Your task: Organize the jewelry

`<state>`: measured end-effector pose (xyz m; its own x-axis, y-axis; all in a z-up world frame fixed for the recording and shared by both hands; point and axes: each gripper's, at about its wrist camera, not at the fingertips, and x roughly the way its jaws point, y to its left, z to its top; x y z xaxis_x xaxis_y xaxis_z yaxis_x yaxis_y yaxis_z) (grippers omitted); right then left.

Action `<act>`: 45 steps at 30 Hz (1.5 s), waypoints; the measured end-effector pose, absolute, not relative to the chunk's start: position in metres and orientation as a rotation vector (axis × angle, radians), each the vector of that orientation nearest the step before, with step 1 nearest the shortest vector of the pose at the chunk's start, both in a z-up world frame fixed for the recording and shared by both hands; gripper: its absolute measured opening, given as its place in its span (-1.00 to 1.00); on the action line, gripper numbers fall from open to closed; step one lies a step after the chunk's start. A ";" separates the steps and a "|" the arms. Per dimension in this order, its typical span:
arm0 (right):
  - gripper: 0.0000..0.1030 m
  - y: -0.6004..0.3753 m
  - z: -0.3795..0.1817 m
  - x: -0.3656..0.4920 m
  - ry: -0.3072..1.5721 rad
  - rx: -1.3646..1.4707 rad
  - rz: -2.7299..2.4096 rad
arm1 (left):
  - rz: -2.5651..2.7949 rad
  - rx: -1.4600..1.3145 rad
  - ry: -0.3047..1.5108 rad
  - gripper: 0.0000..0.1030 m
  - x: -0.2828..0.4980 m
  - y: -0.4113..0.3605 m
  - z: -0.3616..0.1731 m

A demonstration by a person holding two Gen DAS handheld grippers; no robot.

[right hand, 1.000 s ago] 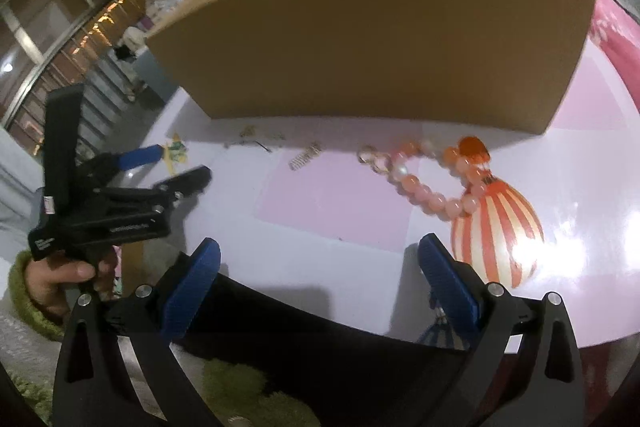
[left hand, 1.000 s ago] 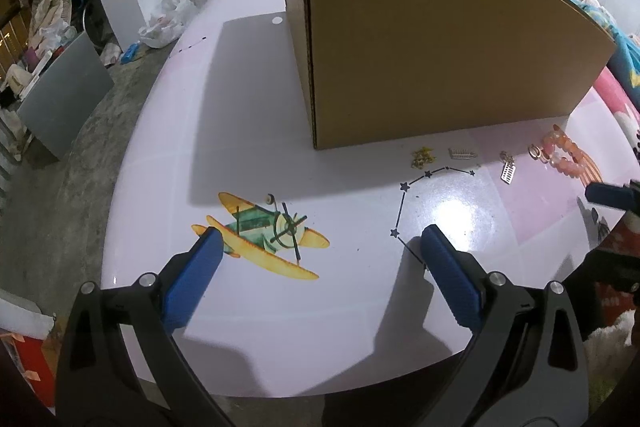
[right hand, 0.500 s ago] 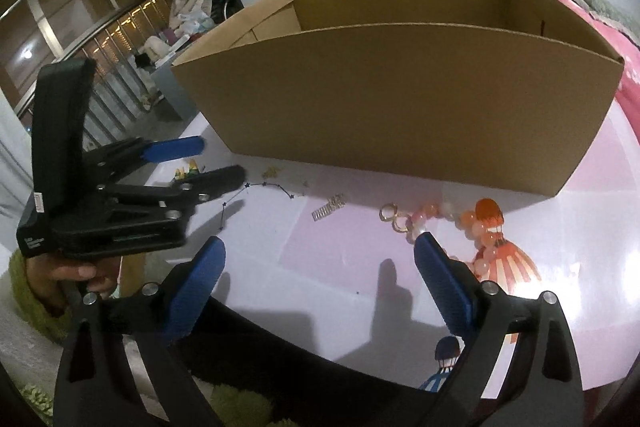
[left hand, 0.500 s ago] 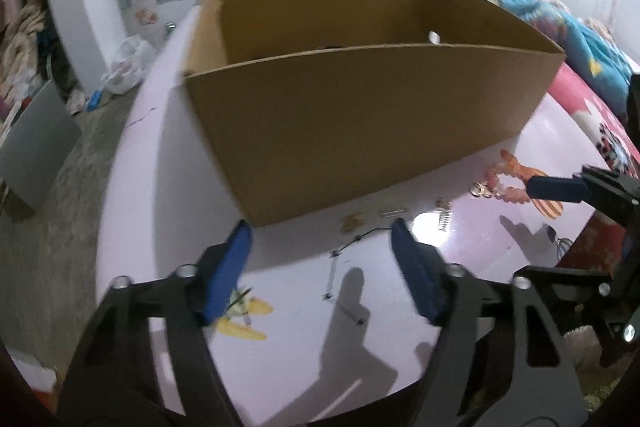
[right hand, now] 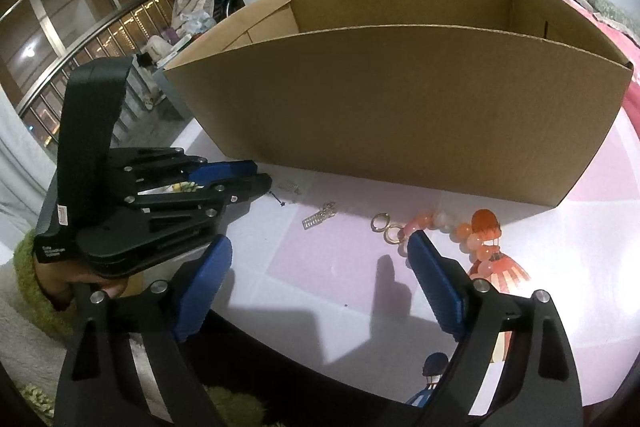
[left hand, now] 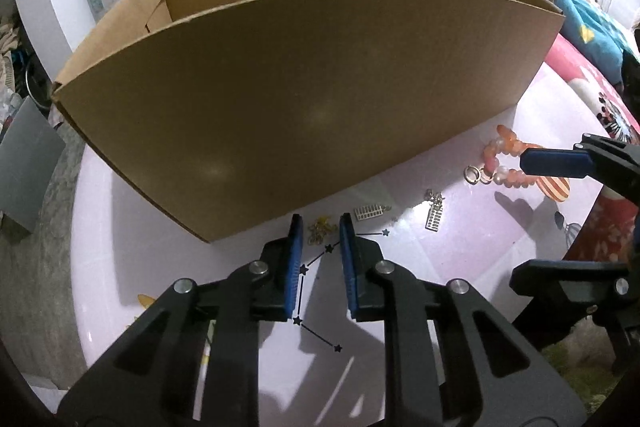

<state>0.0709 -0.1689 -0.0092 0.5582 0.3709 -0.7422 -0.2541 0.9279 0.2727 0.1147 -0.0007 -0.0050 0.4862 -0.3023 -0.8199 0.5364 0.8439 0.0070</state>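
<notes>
The left gripper (left hand: 320, 227), jaws narrowed but not closed, brackets a small gold chain-like trinket (left hand: 319, 226) lying on the glossy pink table (left hand: 460, 267) just before the open brown cardboard box (left hand: 304, 99). Nothing is gripped. The right gripper (right hand: 320, 255), jaws wide and empty, hovers near the peach bead bracelet (right hand: 448, 223). Risk: the flat trinket may slip from the pads or get pushed against the box. A small label on the left tool's body is unreadable.
</notes>
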 end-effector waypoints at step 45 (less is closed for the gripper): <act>-0.87 -0.143 -0.019 0.090 0.934 -0.082 0.410 | -0.446 0.139 0.932 -0.97 0.097 0.049 -0.010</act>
